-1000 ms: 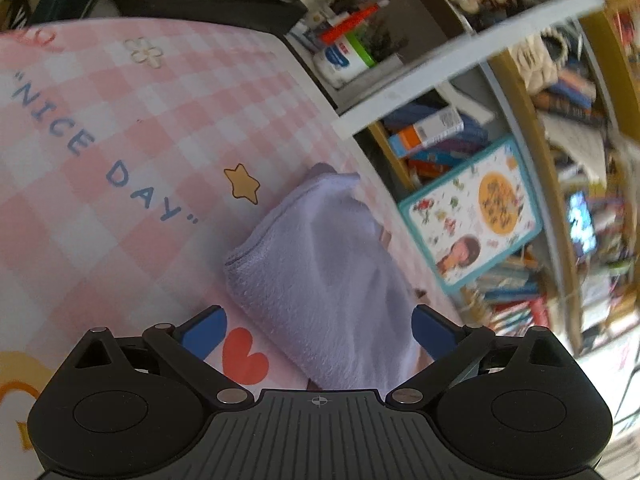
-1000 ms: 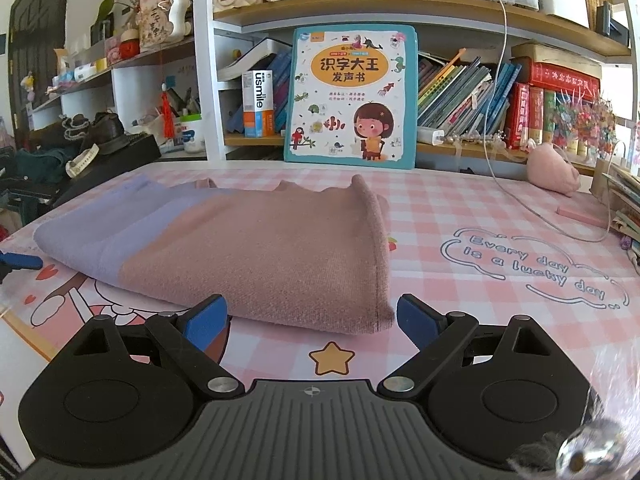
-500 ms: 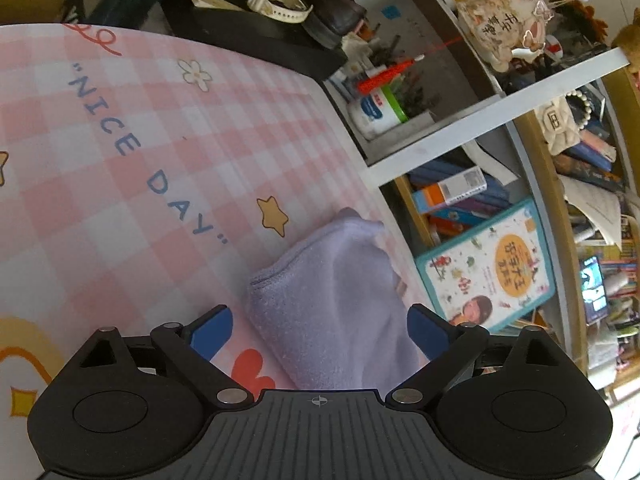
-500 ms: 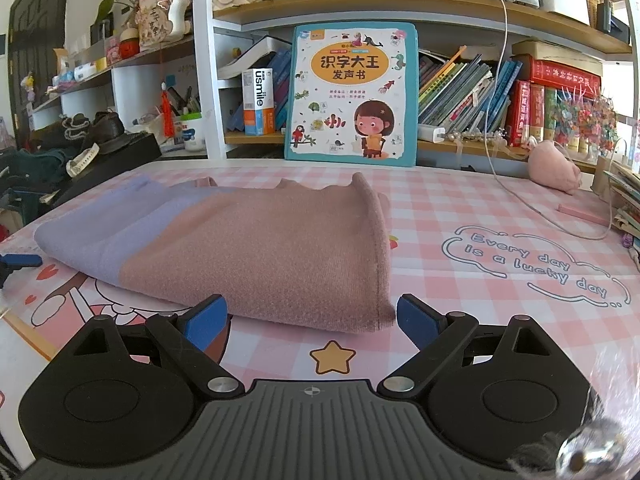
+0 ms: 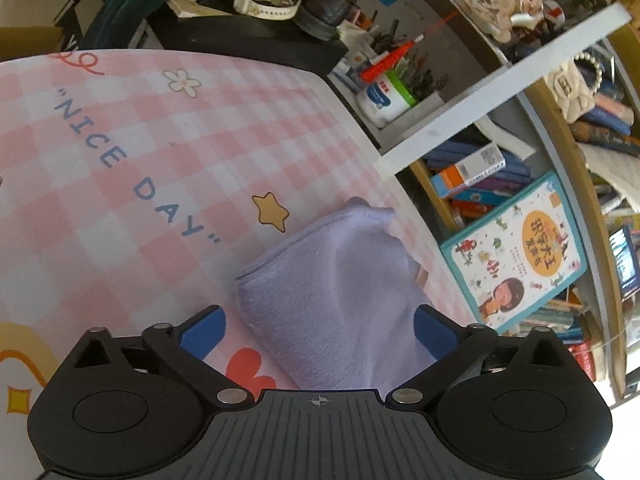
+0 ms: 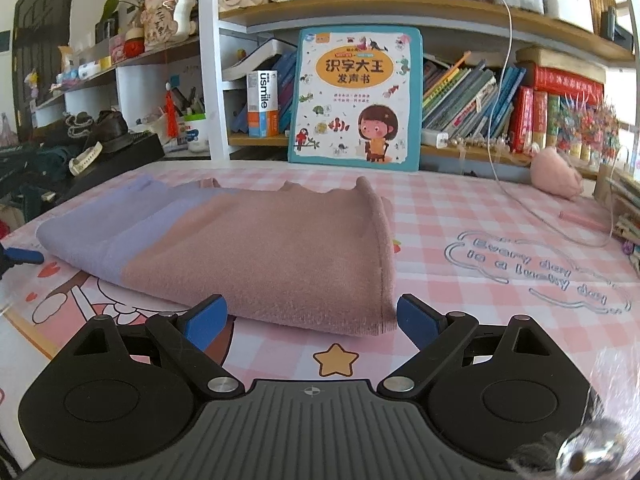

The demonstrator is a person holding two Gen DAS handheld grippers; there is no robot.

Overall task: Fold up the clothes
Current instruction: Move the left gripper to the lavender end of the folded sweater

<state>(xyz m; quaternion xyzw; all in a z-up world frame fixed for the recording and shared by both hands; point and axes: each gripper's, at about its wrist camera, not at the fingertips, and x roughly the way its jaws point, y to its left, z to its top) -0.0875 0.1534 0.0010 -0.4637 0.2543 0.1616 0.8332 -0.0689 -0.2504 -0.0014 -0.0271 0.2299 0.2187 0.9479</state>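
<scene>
A folded fleece garment lies flat on the pink checked table mat (image 6: 480,280), its left end lilac and the rest dusty pink (image 6: 260,248). My right gripper (image 6: 311,320) stands open just in front of the garment's near right corner, touching nothing. In the left wrist view the lilac end (image 5: 340,288) runs between the blue pads of my left gripper (image 5: 319,328). Its jaws are opening and the pads stay clear of the cloth on both sides. One blue fingertip (image 6: 22,256) of the left gripper shows at the left edge of the right wrist view.
A crowded bookshelf runs behind the table, with a picture book (image 6: 356,96) leaning on it. A pink plush (image 6: 556,174) and a white cable (image 6: 520,200) lie at the back right. A black box with a shoe and a watch (image 5: 256,0) stands past the table's left end.
The left wrist view has tilted up, so more of the shelf and the black box shows, and the lilac end sits lower between its jaws. The right gripper and the garment have not moved.
</scene>
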